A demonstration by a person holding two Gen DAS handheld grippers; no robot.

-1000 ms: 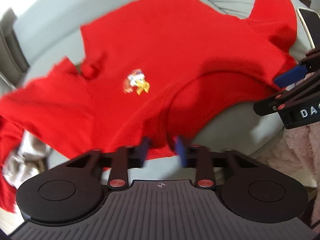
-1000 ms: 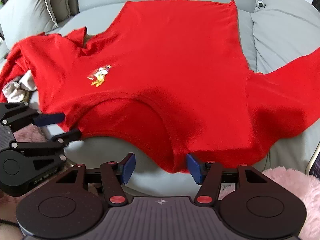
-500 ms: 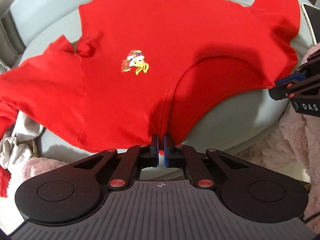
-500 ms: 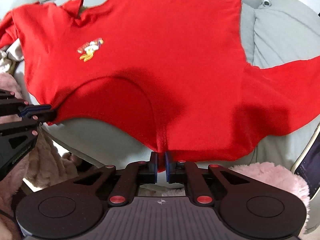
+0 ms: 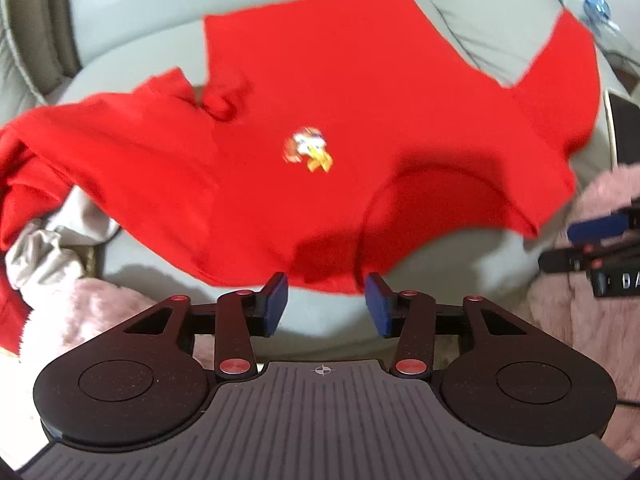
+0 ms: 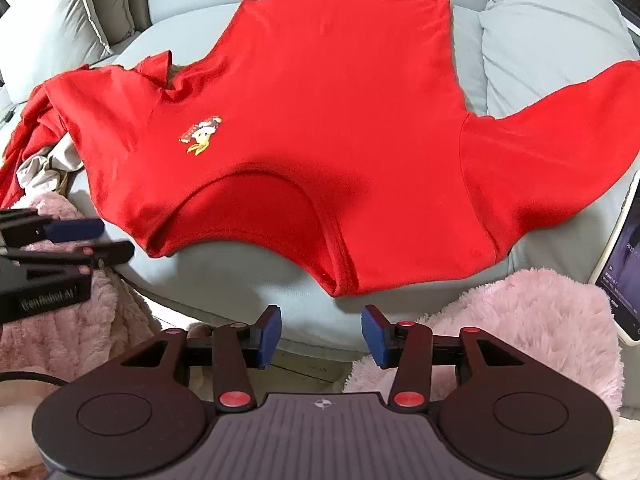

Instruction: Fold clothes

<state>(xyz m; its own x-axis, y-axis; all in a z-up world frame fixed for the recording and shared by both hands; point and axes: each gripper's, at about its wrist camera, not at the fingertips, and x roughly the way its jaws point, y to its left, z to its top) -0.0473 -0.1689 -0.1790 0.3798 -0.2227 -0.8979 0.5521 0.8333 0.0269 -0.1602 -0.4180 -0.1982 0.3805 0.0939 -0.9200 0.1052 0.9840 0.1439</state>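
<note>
The left gripper [image 5: 325, 304] stands released, its two blue pads [image 5: 276, 300] apart after just opening, with nothing between them; the near collar edge of the red shirt [image 5: 360, 128] lies just beyond the pad tips, not pinched. The right gripper [image 6: 320, 334] is likewise released, jaws just opened and empty, and the shirt's [image 6: 340, 120] near shoulder point lies a little farther off, on the grey sofa cushion [image 6: 240, 280]. One red shirt is spread flat across the cushion, collar toward the near side, hem at the far side, one sleeve out to the right and one to the left, with one small cartoon emblem [image 6: 201, 135] on its chest. Pink fluffy fabric [image 6: 520, 312] sits near both grippers. At the far left lies one crumpled pale cloth [image 6: 44, 164], and at the right edge one phone [image 6: 624, 264] with its screen lit.
</note>
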